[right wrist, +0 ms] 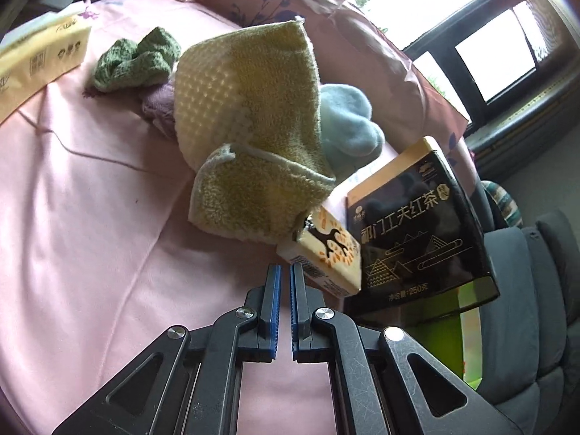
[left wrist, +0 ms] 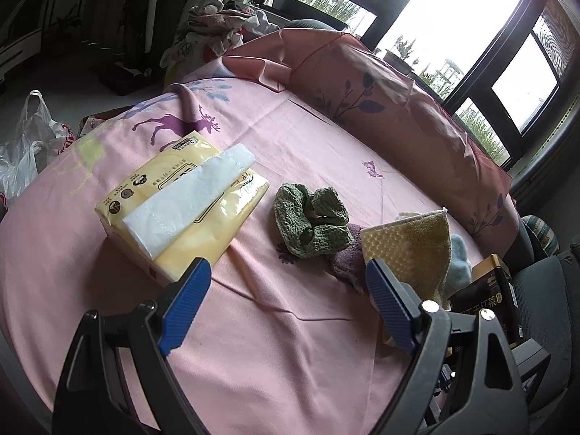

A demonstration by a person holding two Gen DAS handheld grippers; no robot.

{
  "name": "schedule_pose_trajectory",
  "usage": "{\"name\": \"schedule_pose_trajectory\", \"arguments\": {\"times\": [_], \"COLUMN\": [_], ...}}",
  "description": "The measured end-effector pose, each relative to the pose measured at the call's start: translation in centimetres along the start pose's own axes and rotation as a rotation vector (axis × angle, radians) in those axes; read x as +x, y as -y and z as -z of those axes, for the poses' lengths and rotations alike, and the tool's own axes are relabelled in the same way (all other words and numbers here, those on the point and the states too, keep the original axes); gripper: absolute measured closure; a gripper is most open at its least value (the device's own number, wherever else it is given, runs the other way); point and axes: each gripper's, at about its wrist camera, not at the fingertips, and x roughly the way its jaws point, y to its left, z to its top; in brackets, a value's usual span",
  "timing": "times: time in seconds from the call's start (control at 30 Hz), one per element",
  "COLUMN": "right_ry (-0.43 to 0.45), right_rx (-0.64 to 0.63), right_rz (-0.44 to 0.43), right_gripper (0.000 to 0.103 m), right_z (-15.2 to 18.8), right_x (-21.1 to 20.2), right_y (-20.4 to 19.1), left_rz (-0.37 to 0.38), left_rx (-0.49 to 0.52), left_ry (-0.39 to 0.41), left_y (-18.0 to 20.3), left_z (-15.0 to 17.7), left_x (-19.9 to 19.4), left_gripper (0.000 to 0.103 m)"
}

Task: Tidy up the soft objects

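Observation:
On the pink bedsheet point(left wrist: 275, 326) lie a green knitted cloth point(left wrist: 311, 219), a purple knitted cloth point(left wrist: 346, 261), a yellow towel point(left wrist: 413, 250) and a light blue fluffy cloth point(left wrist: 458, 261), bunched together. My left gripper point(left wrist: 286, 282) is open and empty, above the sheet in front of them. In the right wrist view the yellow towel point(right wrist: 250, 123) stands crumpled over the purple cloth point(right wrist: 159, 108), with the blue cloth point(right wrist: 348, 127) behind and the green cloth point(right wrist: 137, 58) to the left. My right gripper point(right wrist: 284, 275) is nearly shut and empty, just short of the towel.
A yellow tissue pack point(left wrist: 181, 199) with a white tissue on top lies left. A black tea box point(right wrist: 417, 224) and a small cream box point(right wrist: 326, 253) sit at the bed's right edge. A pink pillow point(left wrist: 398, 101) lines the far side. A grey chair point(right wrist: 536, 290) stands right.

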Motion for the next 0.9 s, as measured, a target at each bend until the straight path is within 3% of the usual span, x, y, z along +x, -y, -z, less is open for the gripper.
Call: {"name": "schedule_pose_trajectory", "arguments": {"times": [0.1, 0.23, 0.27, 0.3, 0.33, 0.37, 0.4, 0.47, 0.57, 0.63, 0.73, 0.83, 0.9], "right_ry": [-0.016, -0.014, -0.014, -0.01, 0.0, 0.021, 0.06, 0.096, 0.062, 0.06, 0.052, 0.008, 0.009], "right_rx": [-0.005, -0.05, -0.06, -0.07, -0.079, -0.088, -0.102, -0.135, -0.142, -0.138, -0.167, -0.136, -0.122], "right_rz": [-0.016, 0.072, 0.088, 0.104, 0.121, 0.141, 0.17, 0.195, 0.135, 0.14, 0.286, 0.2, 0.192], "right_gripper": [0.102, 0.1, 0.09, 0.069, 0.053, 0.026, 0.018, 0.018, 0.018, 0.018, 0.018, 0.027, 0.027], "right_z": [-0.2, 0.0, 0.1, 0.2, 0.3, 0.4, 0.3, 0.1, -0.5, -1.0, -2.0, -2.5, -2.7], "right_x": [0.2, 0.2, 0.2, 0.3, 0.2, 0.0, -0.3, -0.7, 0.3, 0.8, 2.2, 3.4, 3.6], "right_y": [-0.5, -1.4, -1.6, -1.7, -1.8, -1.9, -1.9, -2.2, -2.1, -1.7, -1.4, -0.6, -0.2], "left_rz": [-0.004, -0.007, -0.009, -0.011, -0.012, -0.012, -0.013, -0.015, -0.019, -0.02, -0.019, -0.017, -0.02], "left_rx": [-0.003, -0.001, -0.001, 0.001, 0.003, 0.007, 0.011, 0.02, 0.029, 0.034, 0.024, 0.015, 0.013], "left_ry": [-0.004, -0.013, -0.014, -0.016, -0.018, -0.02, -0.023, -0.025, -0.031, -0.038, -0.044, -0.049, -0.053], "left_y": [-0.1, -0.1, -0.1, -0.1, 0.0, 0.1, 0.2, 0.3, 0.5, 0.6, 0.5, 0.4, 0.4], "left_z": [0.0, 0.0, 0.0, 0.1, 0.1, 0.1, 0.2, 0.3, 0.5, 0.6, 0.8, 0.7, 0.7], "left_x": [0.0, 0.2, 0.2, 0.2, 0.3, 0.4, 0.4, 0.5, 0.7, 0.8, 0.9, 0.9, 1.0], "left_gripper": [0.016, 0.016, 0.016, 0.016, 0.016, 0.016, 0.016, 0.016, 0.016, 0.016, 0.016, 0.016, 0.016]}}
